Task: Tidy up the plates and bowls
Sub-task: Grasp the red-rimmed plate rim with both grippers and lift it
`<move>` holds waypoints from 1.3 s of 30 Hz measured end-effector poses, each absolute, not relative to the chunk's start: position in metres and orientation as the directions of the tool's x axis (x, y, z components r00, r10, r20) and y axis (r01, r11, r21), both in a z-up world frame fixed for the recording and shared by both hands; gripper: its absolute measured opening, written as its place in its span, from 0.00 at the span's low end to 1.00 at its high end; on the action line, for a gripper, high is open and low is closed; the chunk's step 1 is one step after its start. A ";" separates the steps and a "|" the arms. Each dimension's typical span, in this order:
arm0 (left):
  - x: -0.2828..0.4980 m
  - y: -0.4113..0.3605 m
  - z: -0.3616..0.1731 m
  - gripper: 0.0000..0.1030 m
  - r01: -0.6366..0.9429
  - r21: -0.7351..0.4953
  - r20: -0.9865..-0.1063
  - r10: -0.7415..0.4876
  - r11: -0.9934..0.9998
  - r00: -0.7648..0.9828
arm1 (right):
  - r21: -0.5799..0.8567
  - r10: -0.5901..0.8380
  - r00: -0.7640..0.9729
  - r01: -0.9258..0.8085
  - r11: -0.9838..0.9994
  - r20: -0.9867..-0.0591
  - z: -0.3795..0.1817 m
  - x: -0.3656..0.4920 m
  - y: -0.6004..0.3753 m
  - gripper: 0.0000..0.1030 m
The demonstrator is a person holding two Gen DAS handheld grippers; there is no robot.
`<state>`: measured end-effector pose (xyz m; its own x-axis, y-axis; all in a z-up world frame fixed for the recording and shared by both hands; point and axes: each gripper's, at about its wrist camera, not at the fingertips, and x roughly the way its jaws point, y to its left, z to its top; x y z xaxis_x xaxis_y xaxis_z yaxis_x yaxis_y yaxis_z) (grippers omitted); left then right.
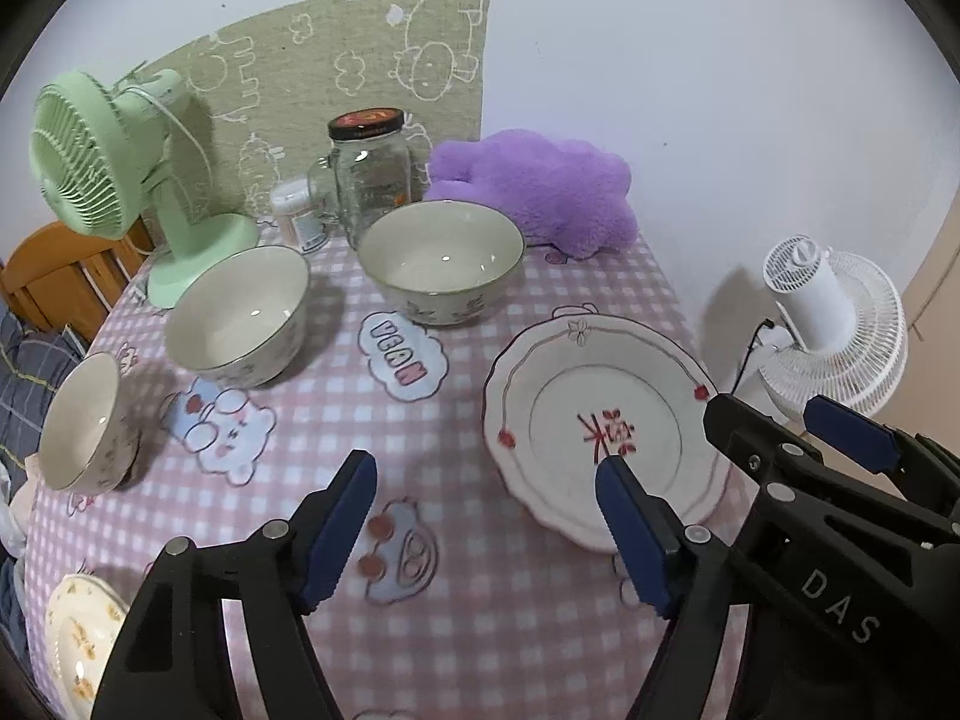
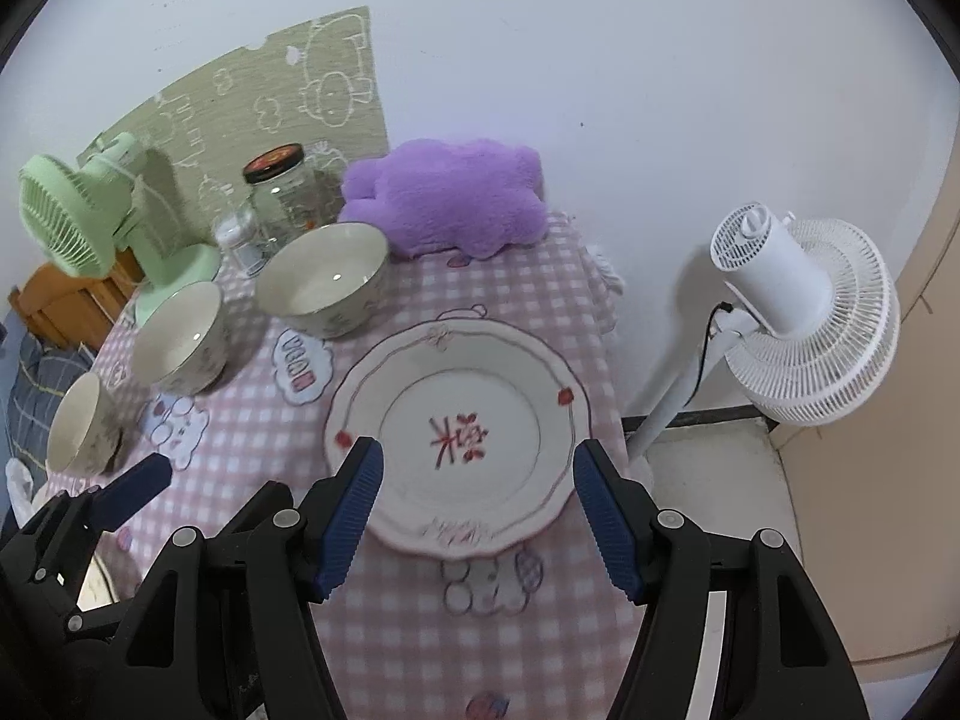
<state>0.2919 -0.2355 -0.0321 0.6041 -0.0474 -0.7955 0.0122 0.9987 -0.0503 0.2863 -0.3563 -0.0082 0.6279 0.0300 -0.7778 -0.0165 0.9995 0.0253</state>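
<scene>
A white scalloped plate [image 1: 606,414] [image 2: 480,396] with red marks lies on the pink checked tablecloth [image 1: 480,618] at the right. Three pale bowls stand in a row: a large one [image 1: 441,264] [image 2: 324,279] at the back, a middle one [image 1: 240,312] [image 2: 180,339], a small one [image 1: 87,420] [image 2: 81,423] at the left edge. A small patterned plate [image 1: 78,630] lies at the near left corner. My left gripper [image 1: 486,468] is open above the cloth. My right gripper [image 2: 474,456] [image 1: 792,414] is open, hovering over the scalloped plate's near rim.
A green desk fan [image 1: 114,174], a glass jar with a black lid [image 1: 375,174], a small white container [image 1: 297,213] and a purple plush cushion [image 1: 540,186] stand along the back. A white floor fan [image 2: 798,312] stands beside the table's right edge.
</scene>
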 end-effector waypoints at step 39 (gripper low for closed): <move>0.375 -0.269 -0.114 0.59 0.044 -0.006 -0.881 -0.026 0.999 0.473 | 0.062 0.036 0.491 0.036 0.997 -0.870 -0.105 0.377 -0.393 0.62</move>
<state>0.3749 -0.2686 -0.1143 0.4725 -0.0257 -0.8810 0.0439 0.9990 -0.0056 0.3774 -0.3935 -0.1049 0.4912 0.0361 -0.8703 0.0363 0.9974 0.0619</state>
